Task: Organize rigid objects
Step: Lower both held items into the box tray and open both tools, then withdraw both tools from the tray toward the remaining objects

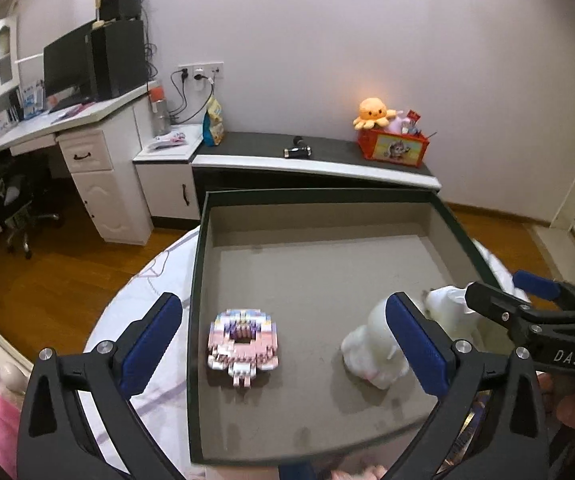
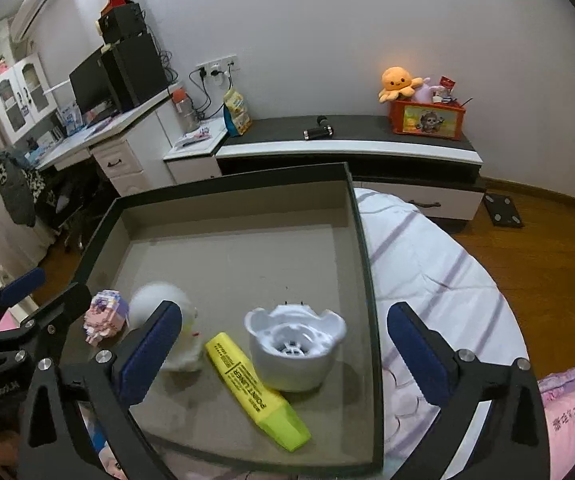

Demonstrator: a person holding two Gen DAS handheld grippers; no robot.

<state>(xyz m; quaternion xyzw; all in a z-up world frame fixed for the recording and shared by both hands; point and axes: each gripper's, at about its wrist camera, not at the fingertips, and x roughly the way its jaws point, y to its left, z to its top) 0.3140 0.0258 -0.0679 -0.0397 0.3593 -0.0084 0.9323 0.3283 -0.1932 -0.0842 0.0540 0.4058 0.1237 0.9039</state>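
Note:
A shallow grey box with a dark rim lies on a bed; it also shows in the right wrist view. In it lie a pink brick-built figure, a white figurine, a yellow highlighter and a white cup-shaped object. My left gripper is open above the box's near left part, empty. My right gripper is open above the box's near right part, empty. The right gripper also shows at the right edge of the left wrist view.
The box rests on a white bedsheet with a pink quilt at the right. Beyond are a wooden floor, a low cabinet with an orange toy bin, and a white desk.

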